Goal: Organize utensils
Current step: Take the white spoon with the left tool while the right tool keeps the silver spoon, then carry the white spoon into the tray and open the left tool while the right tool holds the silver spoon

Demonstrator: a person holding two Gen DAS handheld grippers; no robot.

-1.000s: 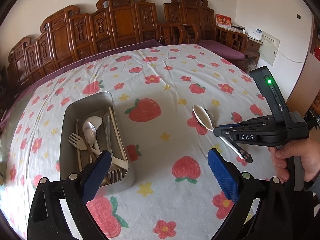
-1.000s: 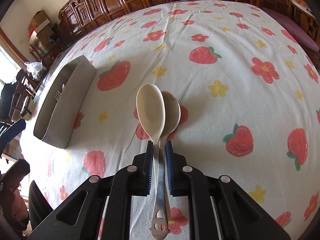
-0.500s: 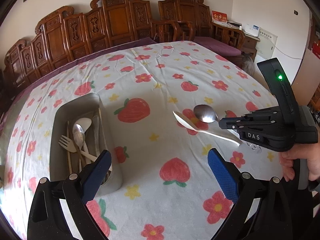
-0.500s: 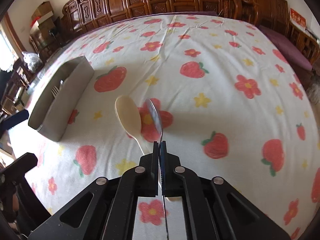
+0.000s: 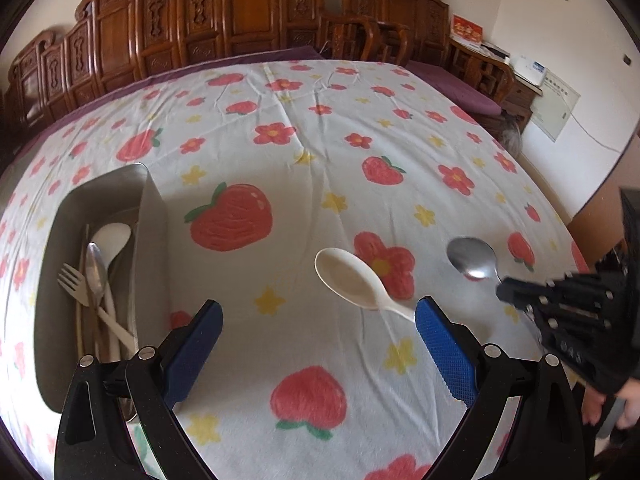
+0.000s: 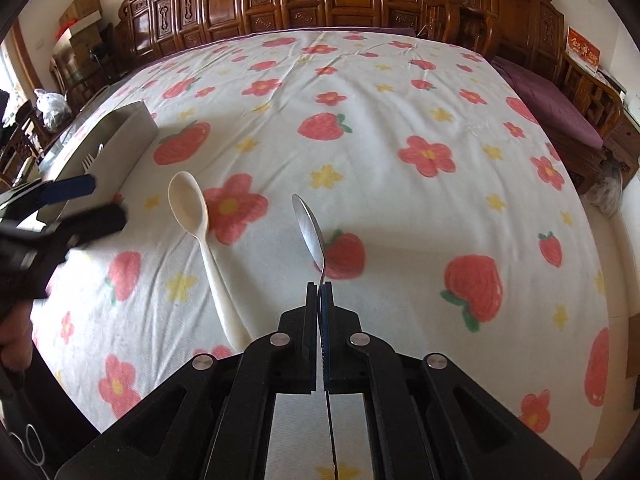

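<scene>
My right gripper (image 6: 319,292) is shut on the handle of a steel spoon (image 6: 310,229), held edge-up above the cloth; the same steel spoon (image 5: 472,258) shows at the right of the left wrist view, sticking out of the right gripper (image 5: 505,291). A cream plastic spoon (image 6: 196,236) lies flat on the cloth to its left, bowl pointing away. In the left wrist view the cream spoon (image 5: 354,280) lies just ahead of my left gripper (image 5: 318,338), which stands open and holds nothing. A metal tray (image 5: 154,216) at the left holds several utensils.
The table wears a white cloth with strawberries and flowers (image 5: 232,222). Carved wooden chairs (image 5: 248,12) line the far edge. A person's hand (image 5: 608,400) holds the right gripper's handle at lower right. The left gripper (image 6: 60,208) reaches in at the left of the right wrist view.
The right gripper closed on the steel spoon and lifted it rightward, away from the cream spoon, which stayed on the cloth. The left gripper moved nearer the cream spoon.
</scene>
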